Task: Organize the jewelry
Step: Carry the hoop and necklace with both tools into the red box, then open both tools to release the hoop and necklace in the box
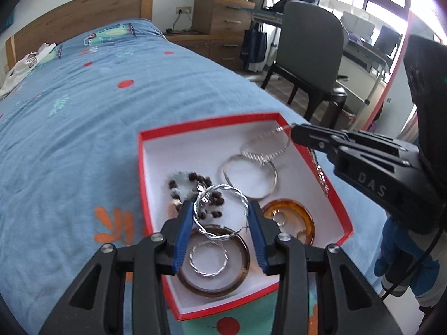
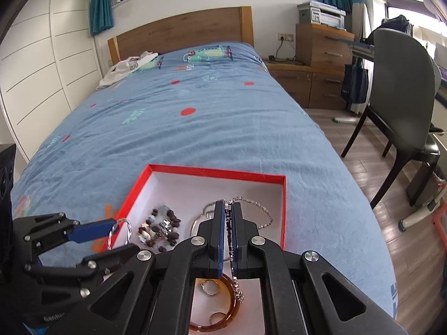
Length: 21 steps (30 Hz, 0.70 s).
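Note:
A red box (image 1: pixel 144 173) with a white inside lies on the blue bed; it also shows in the right wrist view (image 2: pixel 215 172). It holds a dark bead bracelet (image 1: pixel 195 192), a silver bangle (image 1: pixel 249 176), an amber bangle (image 1: pixel 290 220), a brown bangle (image 1: pixel 215 262) and a small twisted silver hoop (image 1: pixel 208 259). My left gripper (image 1: pixel 222 209) is shut on a large twisted silver hoop (image 1: pixel 216 212), held above the box. My right gripper (image 2: pixel 228 209) is shut on a silver chain necklace (image 2: pixel 251 203) that drapes into the box (image 1: pixel 265 148).
The blue bedspread (image 2: pixel 195 111) stretches ahead to a wooden headboard (image 2: pixel 181 30). White clothing (image 2: pixel 131 67) lies near the pillow end. A grey chair (image 2: pixel 402 89) and wooden drawers (image 2: pixel 321 55) stand right of the bed.

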Tool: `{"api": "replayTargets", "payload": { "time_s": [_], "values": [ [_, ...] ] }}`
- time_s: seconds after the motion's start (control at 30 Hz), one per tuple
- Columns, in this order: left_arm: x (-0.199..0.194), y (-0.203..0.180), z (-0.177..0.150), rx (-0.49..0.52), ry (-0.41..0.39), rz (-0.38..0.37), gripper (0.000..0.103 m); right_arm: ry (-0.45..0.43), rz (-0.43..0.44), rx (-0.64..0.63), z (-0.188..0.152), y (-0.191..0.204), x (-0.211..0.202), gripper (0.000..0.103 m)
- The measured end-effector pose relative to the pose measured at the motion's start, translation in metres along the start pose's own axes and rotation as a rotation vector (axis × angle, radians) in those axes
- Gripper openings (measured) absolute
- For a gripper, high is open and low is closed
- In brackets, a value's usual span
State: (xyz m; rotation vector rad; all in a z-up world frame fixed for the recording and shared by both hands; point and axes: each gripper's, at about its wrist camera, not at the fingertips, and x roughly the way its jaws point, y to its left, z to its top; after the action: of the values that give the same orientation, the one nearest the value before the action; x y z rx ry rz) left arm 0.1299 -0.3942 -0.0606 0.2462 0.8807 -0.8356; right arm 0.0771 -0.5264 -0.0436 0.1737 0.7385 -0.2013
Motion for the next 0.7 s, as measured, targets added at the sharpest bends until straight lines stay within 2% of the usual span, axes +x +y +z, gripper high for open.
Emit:
{"api": "replayTargets", "payload": {
  "time_s": [0.27,0.7],
  "values": [
    [0.019,-0.001,-0.021,-0.006,0.060,0.002,0.037,0.078,0.010,0.012,-0.024,-0.004,0.018,0.004],
    [0.025,0.000,-0.032,-0.009,0.092,0.034,0.038,0.158,-0.030,0.018,-0.046,-0.012,0.021,0.006]
  ]
}}
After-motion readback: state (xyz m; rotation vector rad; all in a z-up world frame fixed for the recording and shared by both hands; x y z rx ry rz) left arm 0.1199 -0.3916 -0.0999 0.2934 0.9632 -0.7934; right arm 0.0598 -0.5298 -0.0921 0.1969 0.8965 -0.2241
